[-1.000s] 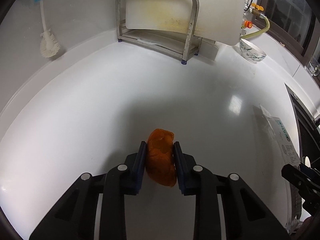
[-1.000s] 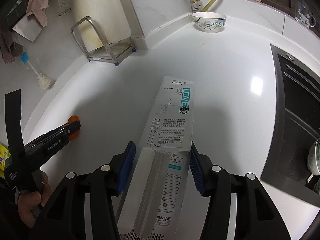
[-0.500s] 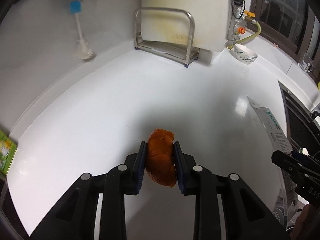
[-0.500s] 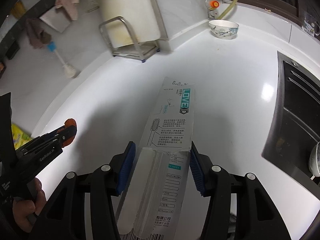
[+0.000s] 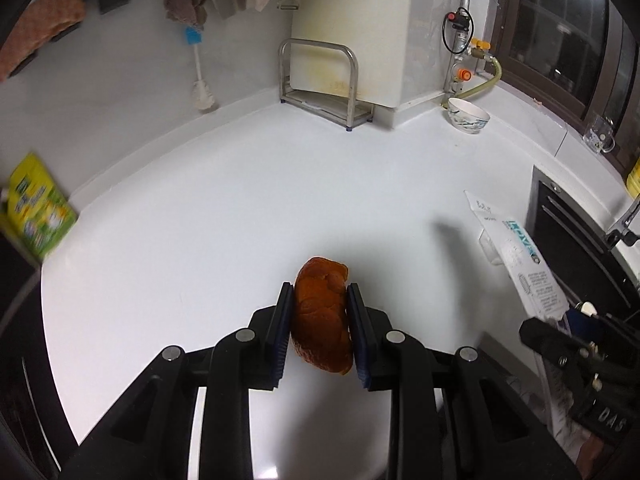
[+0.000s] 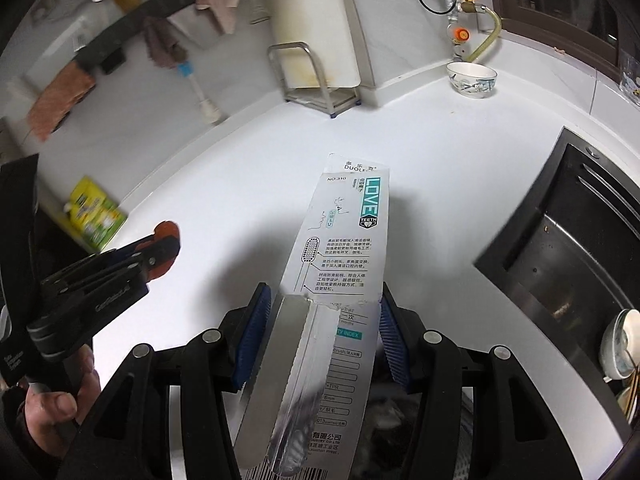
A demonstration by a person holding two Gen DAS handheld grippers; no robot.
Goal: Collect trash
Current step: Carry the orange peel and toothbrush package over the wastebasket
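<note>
My left gripper (image 5: pixel 319 300) is shut on a crumpled orange peel (image 5: pixel 321 312) and holds it above the white counter (image 5: pixel 240 208). It also shows at the left of the right wrist view (image 6: pixel 160 248), held by a hand. My right gripper (image 6: pixel 324 312) is shut on a long white toothbrush package (image 6: pixel 340 248) with "LOVE" printed in teal. The package sticks forward between the fingers, off the counter. It shows at the right of the left wrist view (image 5: pixel 520 256) too.
A steel rack (image 5: pixel 320 80) holding a cutting board stands at the back wall. A patterned bowl (image 5: pixel 468 115) sits by the gas pipe. A bottle brush (image 5: pixel 200 80) leans on the wall. A green box (image 5: pixel 36 208) is at the left. A dark sink (image 6: pixel 560 240) lies at the right.
Both grippers have risen and pulled back from the counter, each keeping its item. The wall, hanging cloths and green box have come into view.
</note>
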